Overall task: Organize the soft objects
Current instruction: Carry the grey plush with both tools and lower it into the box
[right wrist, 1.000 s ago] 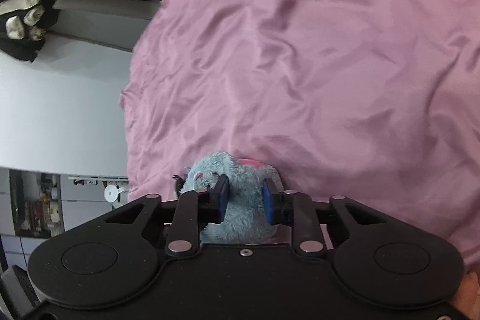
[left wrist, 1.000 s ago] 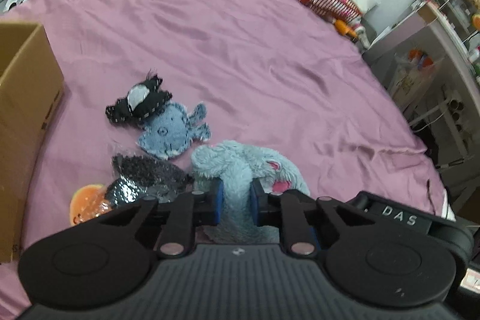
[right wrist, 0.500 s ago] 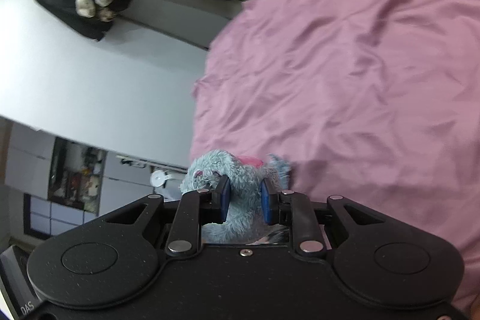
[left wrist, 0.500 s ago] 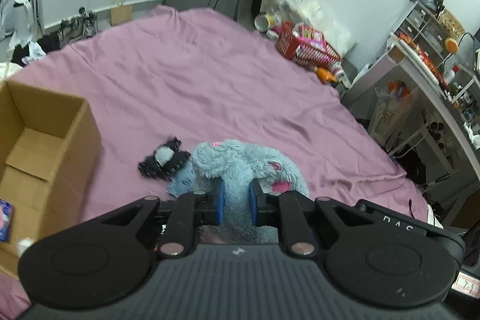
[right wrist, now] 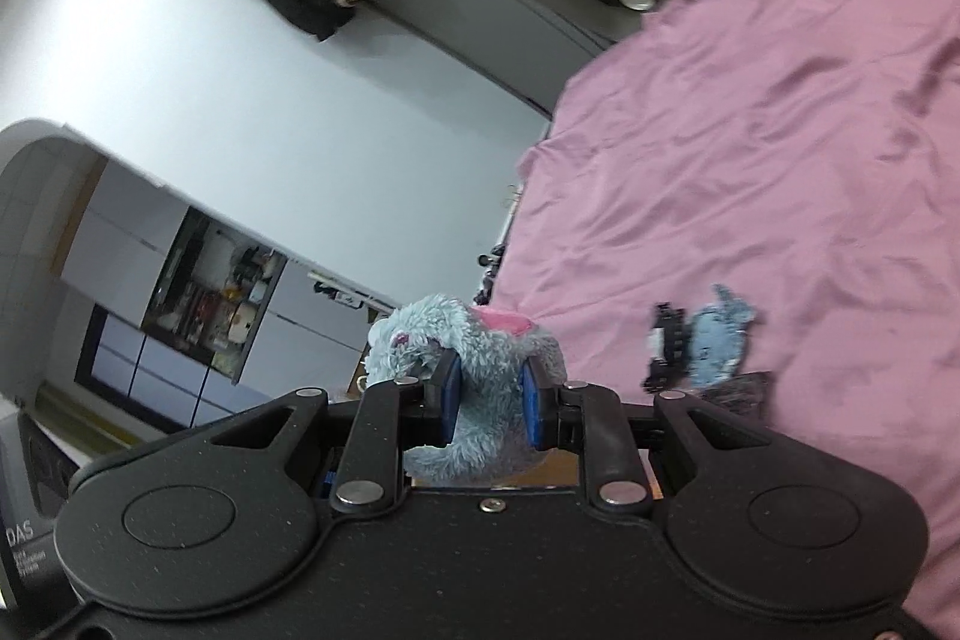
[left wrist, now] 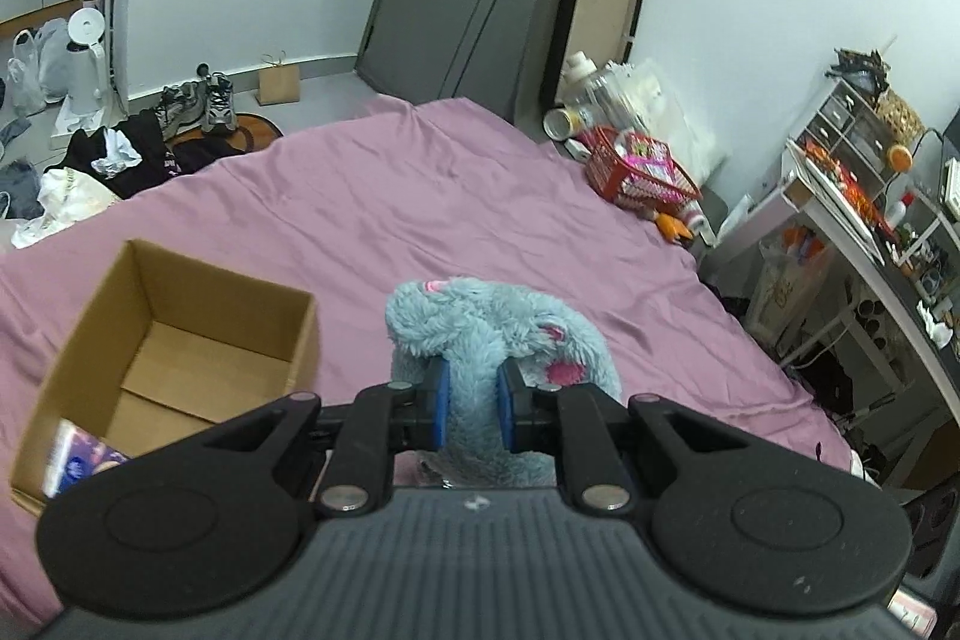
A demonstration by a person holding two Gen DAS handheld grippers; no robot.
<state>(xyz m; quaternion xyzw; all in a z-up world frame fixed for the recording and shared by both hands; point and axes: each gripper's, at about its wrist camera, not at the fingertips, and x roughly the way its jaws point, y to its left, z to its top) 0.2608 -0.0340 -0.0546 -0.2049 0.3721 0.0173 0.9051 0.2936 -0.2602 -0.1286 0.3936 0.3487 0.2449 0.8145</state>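
Observation:
A fluffy light-blue plush toy (left wrist: 492, 328) with pink patches hangs in the air above the pink bedsheet (left wrist: 456, 196). My left gripper (left wrist: 471, 409) is shut on one end of it, and my right gripper (right wrist: 489, 409) is shut on another part of the plush toy (right wrist: 474, 346). An open cardboard box (left wrist: 174, 352) stands on the bed to the left of the plush, with a blue packet in its near corner. A small blue fabric toy (right wrist: 720, 340), a black-and-white one (right wrist: 663, 346) and a dark sequin piece (right wrist: 741, 391) lie on the sheet (right wrist: 780, 148).
A red basket (left wrist: 636, 172) with bottles and bags stands at the far right corner of the bed. A cluttered desk and shelves (left wrist: 852, 196) run along the right side. Shoes, clothes and bags (left wrist: 120, 142) lie on the floor beyond the bed.
Both grippers have lifted the plush high off the bed. The left view has tilted up so the box interior and the room show; the small toys have dropped out of it.

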